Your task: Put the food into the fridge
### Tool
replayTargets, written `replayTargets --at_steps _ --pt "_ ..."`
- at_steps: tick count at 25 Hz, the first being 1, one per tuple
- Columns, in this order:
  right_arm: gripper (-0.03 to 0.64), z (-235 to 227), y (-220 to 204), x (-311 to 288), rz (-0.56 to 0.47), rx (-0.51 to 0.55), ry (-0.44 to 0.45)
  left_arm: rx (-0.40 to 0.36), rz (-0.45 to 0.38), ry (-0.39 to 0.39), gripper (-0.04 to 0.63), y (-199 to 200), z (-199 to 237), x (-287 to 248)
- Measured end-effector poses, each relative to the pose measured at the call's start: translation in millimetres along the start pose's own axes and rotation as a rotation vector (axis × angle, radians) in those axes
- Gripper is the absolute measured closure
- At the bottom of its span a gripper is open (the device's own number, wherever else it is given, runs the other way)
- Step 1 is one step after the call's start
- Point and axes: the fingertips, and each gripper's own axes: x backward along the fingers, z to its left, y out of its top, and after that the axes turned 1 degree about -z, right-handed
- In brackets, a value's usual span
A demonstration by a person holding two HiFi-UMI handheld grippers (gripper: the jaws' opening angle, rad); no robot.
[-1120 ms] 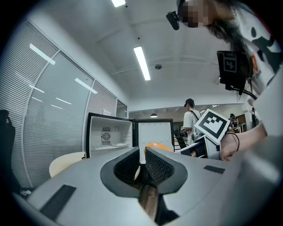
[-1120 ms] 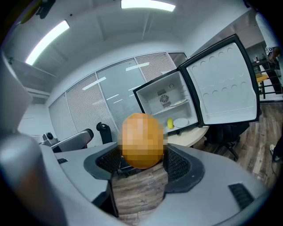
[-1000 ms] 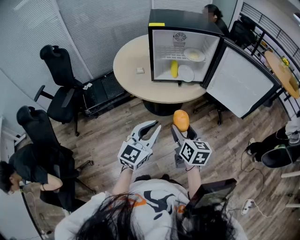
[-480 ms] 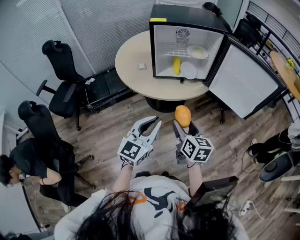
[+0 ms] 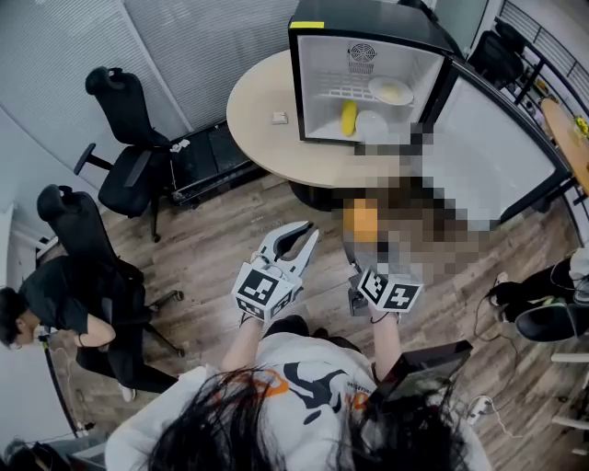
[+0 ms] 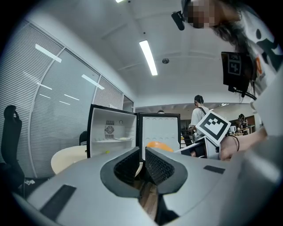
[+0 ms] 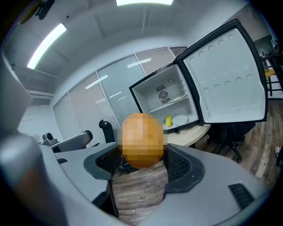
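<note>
A small black fridge [image 5: 368, 20] stands on a round beige table [image 5: 267, 147], its door [image 5: 488, 156] swung open to the right. Inside, a yellow fruit [image 5: 349, 117] lies beside a white plate [image 5: 372, 124] on the floor. Another plate [image 5: 391, 90] rests on the wire shelf. My right gripper [image 7: 142, 155] is shut on an orange fruit [image 7: 142, 140], held over the wooden floor short of the table; the orange fruit [image 5: 361, 221] is partly blurred in the head view. My left gripper [image 5: 299, 237] hangs beside it, shut with nothing between its jaws.
Two black office chairs [image 5: 129, 156] [image 5: 78, 239] stand left of the table. A seated person [image 5: 55, 322] is at the far left. A small white object [image 5: 278, 117] lies on the table. Bags and a second table [image 5: 566, 138] crowd the right side.
The table and fridge have slid slightly in view as the head shifted. Both grippers keep their pose, the right still holding the orange fruit.
</note>
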Motion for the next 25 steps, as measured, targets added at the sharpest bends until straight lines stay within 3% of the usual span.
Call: replayTargets --at_steps 13,25 --pt "0.308 -17 -1 -19 0.023 -0.023 0.018 0.0 0.052 0.004 0.561 -15 5 -18" --pt "0.307 -29 28 -94 0.02 -0.029 -0.02 0.01 0.049 -0.04 0.561 -18 77 -71"
